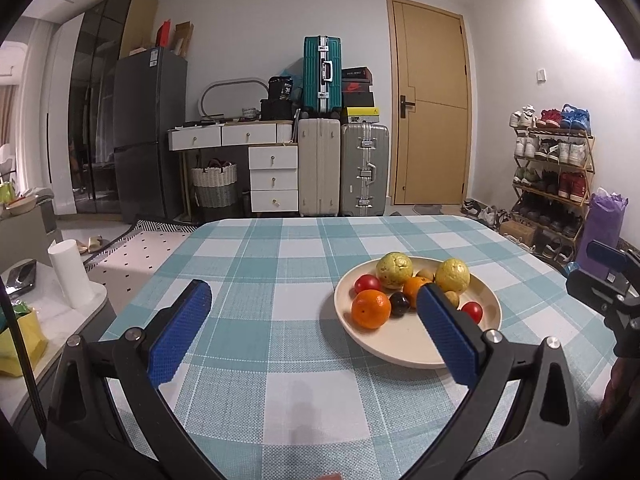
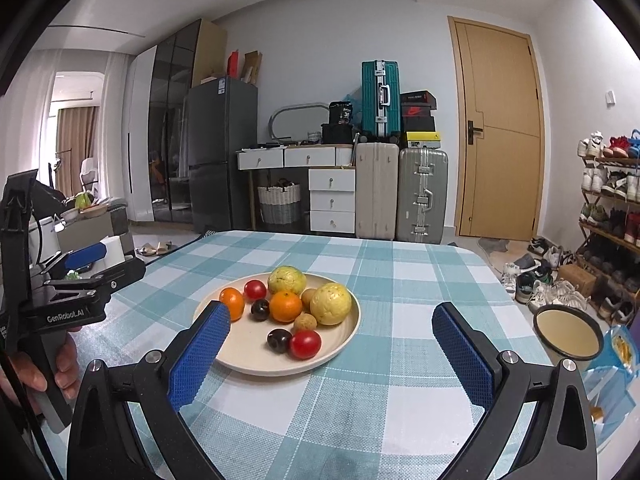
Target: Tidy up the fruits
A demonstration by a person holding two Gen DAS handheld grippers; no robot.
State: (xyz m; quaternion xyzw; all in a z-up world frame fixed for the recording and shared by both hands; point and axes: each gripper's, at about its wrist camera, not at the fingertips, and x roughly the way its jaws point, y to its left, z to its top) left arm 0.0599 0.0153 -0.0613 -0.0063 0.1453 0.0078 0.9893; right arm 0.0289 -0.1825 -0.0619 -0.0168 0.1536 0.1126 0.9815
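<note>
A cream plate (image 1: 404, 346) (image 2: 248, 360) sits on the checked tablecloth and holds several fruits: two yellow-green guavas (image 1: 394, 270) (image 2: 331, 303), two oranges (image 1: 371, 309) (image 2: 285, 306), red tomatoes (image 1: 367, 282) (image 2: 305, 344), dark plums (image 1: 399, 304) (image 2: 279, 339) and small brown fruits (image 2: 305, 322). My left gripper (image 1: 314, 334) is open and empty above the table, left of the plate; its right finger overlaps the plate's near side. My right gripper (image 2: 332, 354) is open and empty, with the plate between and just beyond its fingers.
The table (image 1: 280, 256) carries a teal and white checked cloth. A round dark-rimmed lid or dish (image 2: 568, 332) and a blue packet (image 2: 618, 354) lie at the table's right edge. A shoe rack (image 1: 552, 176), suitcases (image 1: 344, 168) and a door stand beyond.
</note>
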